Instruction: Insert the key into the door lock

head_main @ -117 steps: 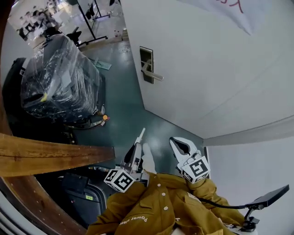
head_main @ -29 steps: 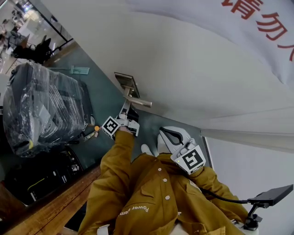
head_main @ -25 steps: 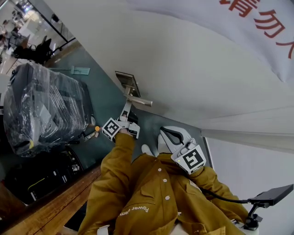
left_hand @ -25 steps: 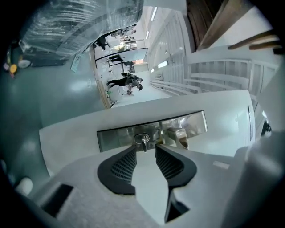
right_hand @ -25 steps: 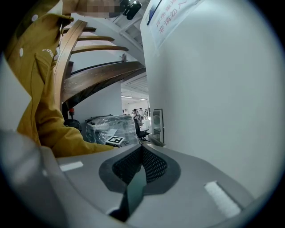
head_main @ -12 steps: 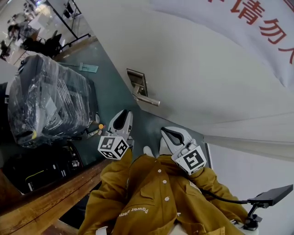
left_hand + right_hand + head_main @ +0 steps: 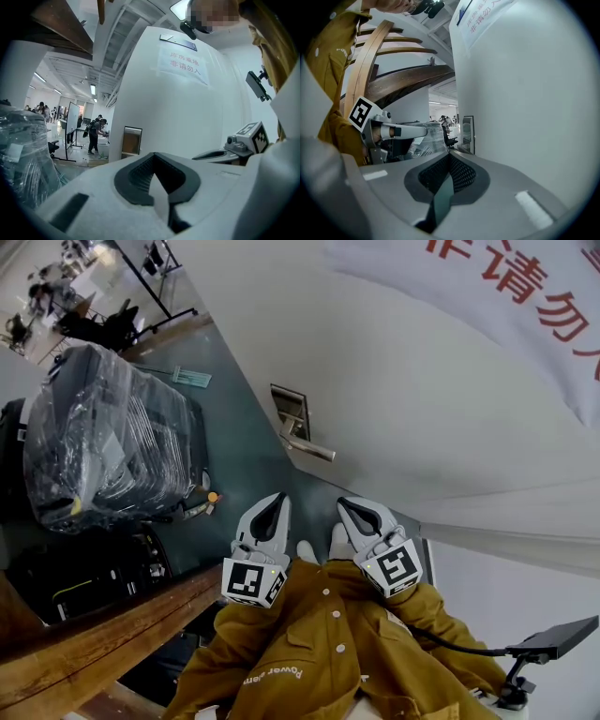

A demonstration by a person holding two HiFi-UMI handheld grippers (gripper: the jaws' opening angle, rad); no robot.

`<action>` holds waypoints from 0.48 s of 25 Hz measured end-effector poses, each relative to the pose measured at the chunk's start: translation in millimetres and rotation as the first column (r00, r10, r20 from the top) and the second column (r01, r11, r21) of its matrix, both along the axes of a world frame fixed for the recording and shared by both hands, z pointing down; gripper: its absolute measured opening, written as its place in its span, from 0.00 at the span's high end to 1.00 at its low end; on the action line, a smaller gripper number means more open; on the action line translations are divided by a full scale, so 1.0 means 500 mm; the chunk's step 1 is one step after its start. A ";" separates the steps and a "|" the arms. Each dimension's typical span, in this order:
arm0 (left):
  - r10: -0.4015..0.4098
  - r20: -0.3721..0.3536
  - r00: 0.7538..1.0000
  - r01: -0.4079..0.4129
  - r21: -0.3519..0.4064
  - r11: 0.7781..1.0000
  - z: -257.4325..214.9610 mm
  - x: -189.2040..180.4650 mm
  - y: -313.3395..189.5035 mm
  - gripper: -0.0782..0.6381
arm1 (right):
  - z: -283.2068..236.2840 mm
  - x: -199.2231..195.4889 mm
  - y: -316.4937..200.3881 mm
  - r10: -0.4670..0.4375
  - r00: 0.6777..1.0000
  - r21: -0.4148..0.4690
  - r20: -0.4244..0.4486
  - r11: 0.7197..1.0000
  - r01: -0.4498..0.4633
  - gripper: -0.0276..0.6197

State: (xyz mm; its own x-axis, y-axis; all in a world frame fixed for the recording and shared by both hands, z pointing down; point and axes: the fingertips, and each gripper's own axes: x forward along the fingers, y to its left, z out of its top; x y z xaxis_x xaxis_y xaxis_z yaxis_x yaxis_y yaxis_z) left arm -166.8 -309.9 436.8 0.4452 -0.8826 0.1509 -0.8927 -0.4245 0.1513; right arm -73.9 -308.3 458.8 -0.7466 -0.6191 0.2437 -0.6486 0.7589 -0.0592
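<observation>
Looking along the left gripper [image 7: 278, 497] first, I see its jaws pressed together, with nothing between the dark pads. They have just been closing. The right gripper [image 7: 344, 505] sits just beside it, and its jaws meet along a seam too, with nothing in them. Both point roughly level toward the white door [image 7: 422, 418], held close in front of the person's mustard jacket [image 7: 309, 652].

The door lock [image 7: 292, 414] is a dark rectangular plate with a metal frame, set on the door ahead of both grippers and well apart from them. The silver lever handle [image 7: 316, 451] sticks out just below the plate. I cannot make out a key at the lock or anywhere else; it is too small to tell in any view.

A second ago the left gripper was up against the door right beneath the handle. Half a second ago it had pulled back with its jaws visibly apart. Now it is alongside the right gripper, which has barely shifted.

Off to the left a plastic-wrapped suitcase [image 7: 108, 442] stands on the dark floor [image 7: 239, 446].
</observation>
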 end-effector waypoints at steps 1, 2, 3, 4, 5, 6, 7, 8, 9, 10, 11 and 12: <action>0.008 0.002 1.000 -0.008 -0.002 1.000 0.000 0.005 0.001 0.89 | -0.001 0.000 -0.002 0.004 1.000 -0.010 -0.004 1.000 -0.005 0.95; 0.015 0.003 1.000 -0.015 -0.004 1.000 -0.001 0.010 0.002 0.89 | -0.001 -0.001 -0.003 0.009 1.000 -0.022 -0.007 1.000 -0.009 0.95; 0.020 0.003 1.000 -0.020 -0.006 1.000 -0.001 0.013 0.003 0.89 | -0.002 -0.003 -0.004 0.010 1.000 -0.028 -0.006 1.000 -0.010 0.95; 0.024 0.000 1.000 -0.024 -0.009 1.000 -0.002 0.015 0.003 0.89 | -0.003 -0.005 -0.006 0.009 1.000 -0.028 -0.003 1.000 -0.009 0.95; 0.027 -0.003 1.000 -0.027 -0.011 1.000 -0.003 0.016 0.004 0.89 | -0.005 -0.007 -0.007 0.006 1.000 -0.026 -0.002 1.000 -0.007 0.95; 0.029 -0.006 1.000 -0.029 -0.014 0.999 -0.005 0.017 0.005 0.89 | -0.006 -0.008 -0.007 0.004 1.000 -0.026 -0.002 1.000 -0.004 0.95; 0.030 -0.009 1.000 -0.030 -0.018 0.999 -0.005 0.018 0.006 0.89 | -0.006 -0.009 -0.008 0.002 1.000 -0.028 -0.004 1.000 -0.002 0.95; 0.030 -0.012 0.999 -0.030 -0.023 0.999 -0.005 0.019 0.008 0.89 | -0.005 -0.010 -0.007 0.001 1.000 -0.032 -0.006 0.999 -0.001 0.95; 0.032 -0.014 0.999 -0.032 -0.029 0.999 -0.003 0.021 0.009 0.89 | -0.002 -0.009 -0.006 0.000 1.000 -0.035 -0.004 0.999 0.000 0.95; 0.036 -0.013 0.999 -0.036 -0.035 0.999 -0.002 0.024 0.011 0.89 | 0.000 -0.009 -0.006 -0.001 1.000 -0.034 0.001 0.999 0.001 0.95; 0.041 -0.013 0.999 -0.041 -0.041 0.998 -0.001 0.027 0.012 0.89 | 0.001 -0.008 -0.005 -0.001 1.000 -0.032 0.007 0.999 0.001 0.95; 0.045 -0.015 0.999 -0.045 -0.046 0.998 -0.001 0.030 0.014 0.89 | 0.001 -0.007 -0.004 -0.001 1.000 -0.031 0.009 1.000 0.001 0.95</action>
